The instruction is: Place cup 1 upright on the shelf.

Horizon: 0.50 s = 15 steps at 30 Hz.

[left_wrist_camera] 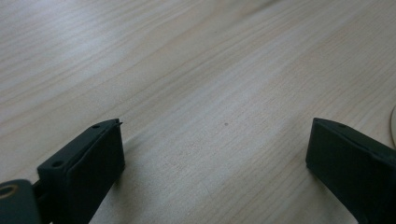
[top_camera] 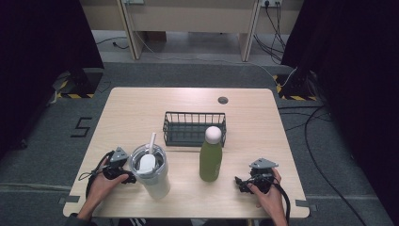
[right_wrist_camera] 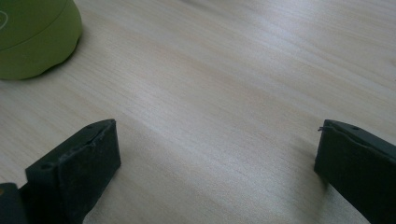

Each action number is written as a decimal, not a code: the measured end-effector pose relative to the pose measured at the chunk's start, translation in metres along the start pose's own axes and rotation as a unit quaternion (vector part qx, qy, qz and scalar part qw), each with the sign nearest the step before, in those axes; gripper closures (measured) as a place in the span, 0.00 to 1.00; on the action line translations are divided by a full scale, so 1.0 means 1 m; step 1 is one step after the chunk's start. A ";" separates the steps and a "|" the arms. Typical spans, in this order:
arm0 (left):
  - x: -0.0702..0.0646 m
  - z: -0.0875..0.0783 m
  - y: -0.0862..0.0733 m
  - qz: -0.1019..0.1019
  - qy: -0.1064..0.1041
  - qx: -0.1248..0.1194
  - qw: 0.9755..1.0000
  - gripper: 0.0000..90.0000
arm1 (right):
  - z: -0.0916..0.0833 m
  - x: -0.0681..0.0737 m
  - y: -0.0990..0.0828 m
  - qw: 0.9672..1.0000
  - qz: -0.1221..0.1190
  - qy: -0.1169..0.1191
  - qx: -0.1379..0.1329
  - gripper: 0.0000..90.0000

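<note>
both tongs rest low on the worktop [top_camera: 141, 101], one at each near corner, and nothing has been picked up. the left tongs [top_camera: 123, 175] sit just beside the white tumbler [top_camera: 151, 173], which stands upright near the front edge with a lid and a straw poking up from it. in the left gripper view the two black jaws stand wide apart with only bare wood grain between them; a pale curved edge at the far right of that view is probably the tumbler's base, close by but not touching. the right tongs [top_camera: 243, 182] lie near the green bottle [top_camera: 210, 160], which stands upright with a pale cap, just in front of the dark wire basket [top_camera: 194, 128]. the right gripper view shows its jaws likewise spread wide over empty wood, with the bottle's rounded green base [right_wrist_camera: 35, 37] up in the left corner, apart from the jaws.

judging from how things lie, the work is at its very beginning. the basket is empty, and the tumbler and bottle both stand outside it, untouched. it looks as if one or both are meant for the basket, though which goes first cannot be told. everything is left: the reach, the grip, the lift and the placing.
</note>
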<state>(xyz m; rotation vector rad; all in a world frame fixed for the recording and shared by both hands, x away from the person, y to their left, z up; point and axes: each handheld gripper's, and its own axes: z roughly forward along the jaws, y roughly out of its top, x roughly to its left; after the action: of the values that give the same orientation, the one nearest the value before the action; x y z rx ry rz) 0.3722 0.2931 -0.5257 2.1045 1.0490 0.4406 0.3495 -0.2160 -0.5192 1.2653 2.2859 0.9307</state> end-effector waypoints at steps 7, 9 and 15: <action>0.000 -0.004 -0.001 0.000 0.001 -0.015 1.000 0.17 | 0.000 0.000 0.000 1.000 0.000 0.000 0.000 0.00; -0.001 -0.009 0.001 0.002 0.008 -0.025 1.000 0.17 | 0.000 0.000 0.000 1.000 0.000 0.000 0.000 0.00; -0.005 -0.025 0.006 -0.011 0.000 -0.065 0.998 0.17 | 0.000 0.000 0.000 1.000 0.000 0.000 0.000 0.00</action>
<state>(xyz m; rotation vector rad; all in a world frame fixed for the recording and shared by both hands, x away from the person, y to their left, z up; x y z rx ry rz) 0.3574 0.2981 -0.5041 1.9760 1.0158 0.4843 0.3495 -0.2160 -0.5192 1.2651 2.2853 0.9305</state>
